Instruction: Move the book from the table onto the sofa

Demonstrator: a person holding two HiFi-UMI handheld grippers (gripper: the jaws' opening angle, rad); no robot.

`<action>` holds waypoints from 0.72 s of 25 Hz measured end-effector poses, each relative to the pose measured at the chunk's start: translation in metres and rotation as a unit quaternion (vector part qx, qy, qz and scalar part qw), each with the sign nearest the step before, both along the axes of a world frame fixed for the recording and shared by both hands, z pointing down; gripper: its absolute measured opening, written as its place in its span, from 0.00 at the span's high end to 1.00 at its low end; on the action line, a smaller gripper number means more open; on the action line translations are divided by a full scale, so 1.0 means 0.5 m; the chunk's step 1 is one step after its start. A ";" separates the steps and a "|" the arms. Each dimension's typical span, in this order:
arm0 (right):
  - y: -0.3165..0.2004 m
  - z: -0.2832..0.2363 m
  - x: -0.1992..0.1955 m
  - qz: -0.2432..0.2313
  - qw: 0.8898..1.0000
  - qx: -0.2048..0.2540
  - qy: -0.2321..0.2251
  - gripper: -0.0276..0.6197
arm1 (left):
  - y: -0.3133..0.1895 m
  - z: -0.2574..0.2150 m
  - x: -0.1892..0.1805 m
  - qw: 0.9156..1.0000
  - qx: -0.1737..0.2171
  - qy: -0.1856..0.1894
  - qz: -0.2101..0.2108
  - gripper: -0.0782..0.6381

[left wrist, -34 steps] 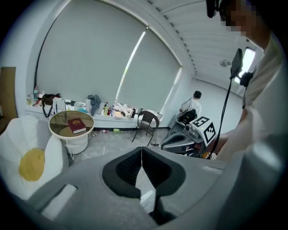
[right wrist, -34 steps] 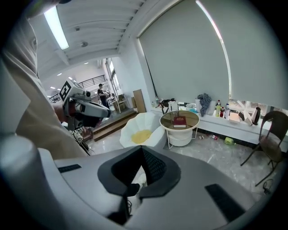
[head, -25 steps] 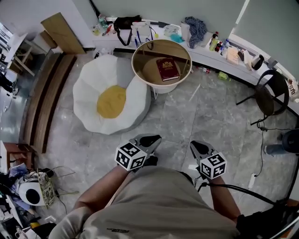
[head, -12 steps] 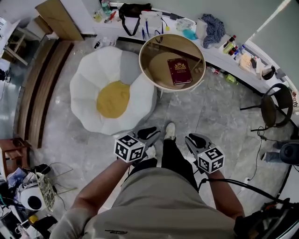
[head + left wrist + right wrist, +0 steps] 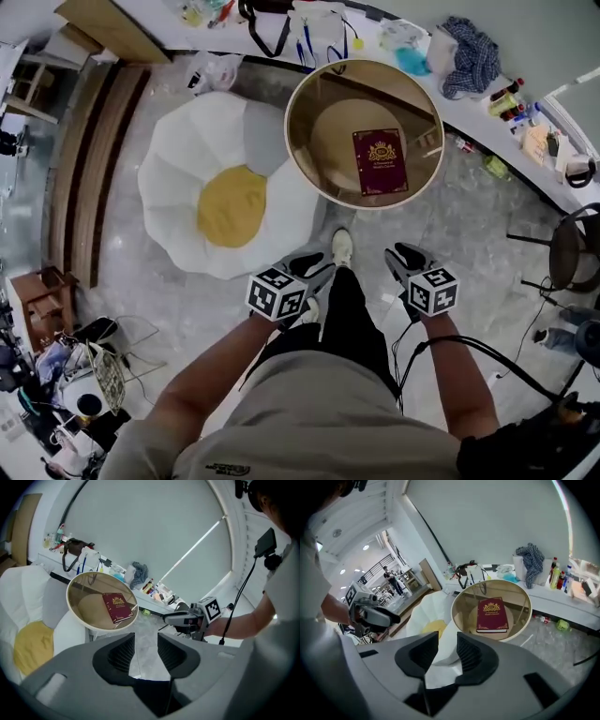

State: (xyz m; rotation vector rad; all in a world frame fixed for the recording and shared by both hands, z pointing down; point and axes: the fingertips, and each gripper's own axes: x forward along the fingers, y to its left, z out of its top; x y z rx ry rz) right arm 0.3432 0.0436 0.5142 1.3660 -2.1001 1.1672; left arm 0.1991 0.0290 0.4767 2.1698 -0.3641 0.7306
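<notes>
Book: a dark red book (image 5: 380, 161) lies flat on the round bench (image 5: 323, 122), far ahead and untouched.
Left tool: the left tool (image 5: 312, 269) is held low before the person, jaws opening with nothing between them, probably readying for the grab.
Right tool: the right tool (image 5: 405, 258) is alongside, well short of the book, jaws also opening and empty.
Sofa: a white sofa (image 5: 225, 202) with a yellow middle sits against the round bench's left side, so the carry looks short.
Around: a cluttered wall bench (image 5: 487, 127) lies beyond and a chair (image 5: 574, 246) at far right; only the person's shoe (image 5: 342, 248) lies between the tools.
</notes>
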 end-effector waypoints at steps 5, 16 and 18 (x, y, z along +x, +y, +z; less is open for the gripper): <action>-0.156 0.152 0.117 0.025 0.999 -0.033 -0.021 0.74 | -0.133 0.147 0.109 0.999 -0.003 -0.040 -0.013 0.70; -0.379 0.442 0.281 0.062 0.996 -0.065 -0.021 0.69 | -0.356 0.443 0.277 0.997 -0.044 -0.051 -0.030 0.65; -0.401 0.477 0.299 0.077 0.994 -0.067 -0.031 0.68 | -0.378 0.486 0.298 0.997 -0.054 -0.048 -0.035 0.63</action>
